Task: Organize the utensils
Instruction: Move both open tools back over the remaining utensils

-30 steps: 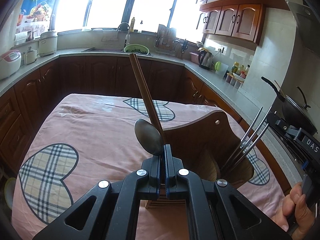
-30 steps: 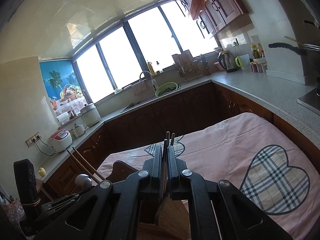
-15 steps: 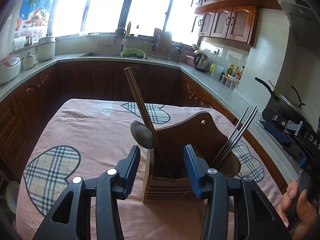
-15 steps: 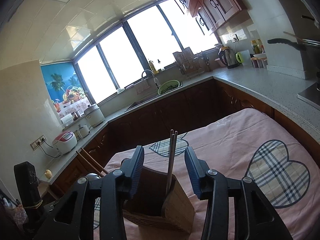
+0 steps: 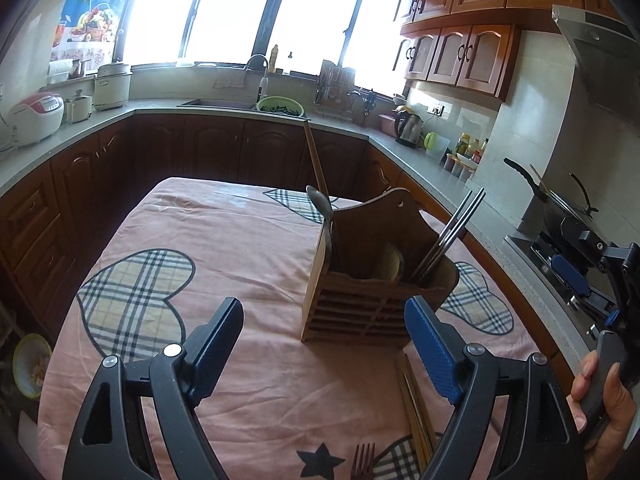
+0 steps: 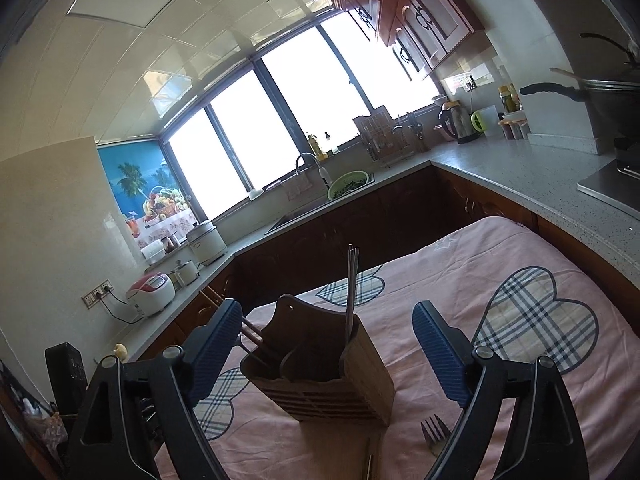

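**kitchenbot_fan:** Up front in the left wrist view, the left gripper (image 5: 324, 344) sat with its jaws spread wide, nothing between them. The holder (image 5: 372, 276) stood upright on the pink cloth (image 5: 248, 248), just ahead and a bit right of centre. It already held a spoon (image 5: 320, 204) and a wooden stick (image 5: 316, 160) in its left slot, and steel chopsticks (image 5: 452, 232) leaning right in the other. What mattered, I reckon: loose chopsticks (image 5: 414, 404) lay flat on the cloth right under the right-hand finger (image 5: 432, 348), long axis running pretty much away from the camera. A fork (image 5: 362, 460) lay beside them at the bottom edge, tines pointing away.

**umi_newbie:** And from the other side?

**kitchenbot_fan:** Right wrist view: right gripper (image 6: 326, 344) also wide open and empty, holder (image 6: 320, 376) square between the fingers but further out. The fork (image 6: 434, 436) showed just inside the right finger, close in. The loose chopsticks were barely a sliver at the bottom edge there, so you couldn't judge their lie from that view. The left view gave their full line, plus the right gripper (image 5: 576, 280) off at the far right.

**umi_newbie:** So who goes next?

**kitchenbot_fan:** My guess, either one; both sat near the leftovers. Whoever goes for the chopsticks would need to close across their length.
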Tool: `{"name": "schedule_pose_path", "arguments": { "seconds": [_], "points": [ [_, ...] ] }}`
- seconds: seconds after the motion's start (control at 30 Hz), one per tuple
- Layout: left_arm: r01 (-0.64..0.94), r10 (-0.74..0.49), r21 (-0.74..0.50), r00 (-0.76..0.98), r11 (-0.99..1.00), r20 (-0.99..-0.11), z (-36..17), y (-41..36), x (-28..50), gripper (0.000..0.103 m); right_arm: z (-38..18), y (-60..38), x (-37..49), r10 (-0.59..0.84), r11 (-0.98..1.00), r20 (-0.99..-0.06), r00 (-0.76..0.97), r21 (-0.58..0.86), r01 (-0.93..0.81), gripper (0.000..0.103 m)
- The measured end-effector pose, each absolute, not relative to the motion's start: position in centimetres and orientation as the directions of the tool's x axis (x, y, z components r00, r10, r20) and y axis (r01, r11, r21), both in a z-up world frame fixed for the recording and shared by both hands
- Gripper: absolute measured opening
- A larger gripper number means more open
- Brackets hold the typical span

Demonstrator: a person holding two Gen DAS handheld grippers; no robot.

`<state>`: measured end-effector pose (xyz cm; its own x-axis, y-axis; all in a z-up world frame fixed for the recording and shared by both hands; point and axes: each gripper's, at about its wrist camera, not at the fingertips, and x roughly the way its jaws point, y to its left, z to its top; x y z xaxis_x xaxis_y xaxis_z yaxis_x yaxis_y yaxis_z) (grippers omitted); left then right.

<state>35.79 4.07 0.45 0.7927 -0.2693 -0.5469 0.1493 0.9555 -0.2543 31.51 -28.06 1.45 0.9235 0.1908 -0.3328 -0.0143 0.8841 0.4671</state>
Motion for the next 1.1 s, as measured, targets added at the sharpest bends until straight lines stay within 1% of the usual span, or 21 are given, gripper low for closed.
{"name": "schedule_pose_path", "arguments": {
  "seconds": [0.33,0.67,1.1],
  "points": [
    [0.166,-0.28,-0.244,0.772,0.955,-0.57,0.8,4.1,31.1,0.083,0.2,-27.5,27.1,0.189,0.892,-0.378,0.906,0.453,0.003,0.089],
    [0.161,-0.286,-0.257,0.759,0.953,-0.585,-0.4,4.5,26.9,0.083,-1.3,-26.3,23.4,0.191,0.912,-0.424,0.885,0.411,0.0,0.089],
    [0.147,-0.275,-0.244,0.706,0.958,-0.653,-2.8,4.3,24.8,0.083,-4.9,-25.1,20.6,0.207,0.918,-0.506,0.837,0.397,0.013,0.089]
  ]
}}
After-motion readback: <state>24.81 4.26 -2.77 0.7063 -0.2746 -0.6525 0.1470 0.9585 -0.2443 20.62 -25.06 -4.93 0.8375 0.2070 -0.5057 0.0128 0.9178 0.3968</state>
